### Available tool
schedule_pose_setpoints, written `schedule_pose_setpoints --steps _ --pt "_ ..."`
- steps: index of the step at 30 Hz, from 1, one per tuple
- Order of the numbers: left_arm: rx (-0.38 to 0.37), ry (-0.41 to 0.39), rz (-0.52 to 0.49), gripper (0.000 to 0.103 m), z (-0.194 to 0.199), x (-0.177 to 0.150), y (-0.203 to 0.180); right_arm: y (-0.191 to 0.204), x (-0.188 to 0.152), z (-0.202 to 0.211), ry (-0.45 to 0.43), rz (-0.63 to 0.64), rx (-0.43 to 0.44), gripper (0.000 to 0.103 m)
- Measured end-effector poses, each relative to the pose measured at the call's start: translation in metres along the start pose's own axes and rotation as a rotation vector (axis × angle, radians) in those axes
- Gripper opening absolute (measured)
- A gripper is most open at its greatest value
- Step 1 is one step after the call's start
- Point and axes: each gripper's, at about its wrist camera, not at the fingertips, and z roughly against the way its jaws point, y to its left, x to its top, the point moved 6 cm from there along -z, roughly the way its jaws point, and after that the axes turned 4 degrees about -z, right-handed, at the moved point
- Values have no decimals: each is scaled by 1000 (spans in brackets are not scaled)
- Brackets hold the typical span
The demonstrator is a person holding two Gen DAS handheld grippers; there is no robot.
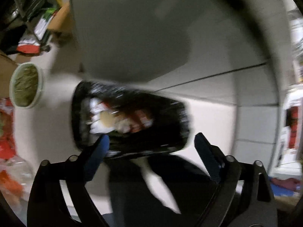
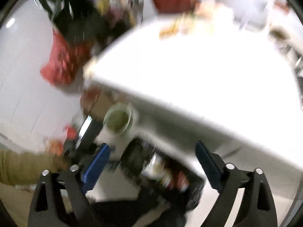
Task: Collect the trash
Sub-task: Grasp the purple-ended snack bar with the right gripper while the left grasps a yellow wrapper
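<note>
A black bin (image 1: 130, 117) lined with a black bag stands on the pale floor, with white and red wrappers lying in it. My left gripper (image 1: 151, 138) hangs above its near rim, open, with nothing between the blue pads. The right wrist view is blurred. It shows the same bin (image 2: 166, 174) low in the picture, below my right gripper (image 2: 151, 147), which is also open and empty. I see no trash in either gripper.
A white table (image 2: 208, 75) fills the right of the right wrist view, with clutter at its far end. A round pale tub (image 1: 26, 85) of greenish stuff sits left of the bin. A red bag (image 2: 60, 62) and boxes (image 1: 60, 19) crowd the floor. An olive sleeve (image 2: 22, 166) shows at left.
</note>
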Motion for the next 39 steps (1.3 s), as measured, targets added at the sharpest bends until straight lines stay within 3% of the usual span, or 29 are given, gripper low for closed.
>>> schedule_pose_setpoints --steps 2,5,10,15,17,21,25,30,35,39 --pt "-49 -56 -1 90 22 8 -22 -28 33 31 -110 -9 -90 97" --pt "-107 -148 -25 90 57 24 -58 -98 72 54 -198 -82 -269 97" --pt "-175 -256 -43 90 89 42 -96 -202 113 47 -214 -291 -424 97" --pt "-172 -343 -60 90 108 58 -123 -246 138 14 -159 -243 -533 97" --pt "-160 -354 -63 90 111 63 -126 -245 149 7 -159 -201 -516 95" --pt "-133 -337 -37 90 105 67 -124 -229 188 -19 -154 -66 -393 96" --pt "-110 -344 7 90 104 66 -125 -220 222 -55 -53 104 -320 96" --pt "-95 -369 83 90 102 61 -120 -234 242 -88 94 231 -272 96" --pt "-108 -393 148 90 99 61 -123 -239 244 -105 200 266 -169 68" --pt "-112 -435 119 90 110 73 -136 -234 237 -101 200 285 -131 44"
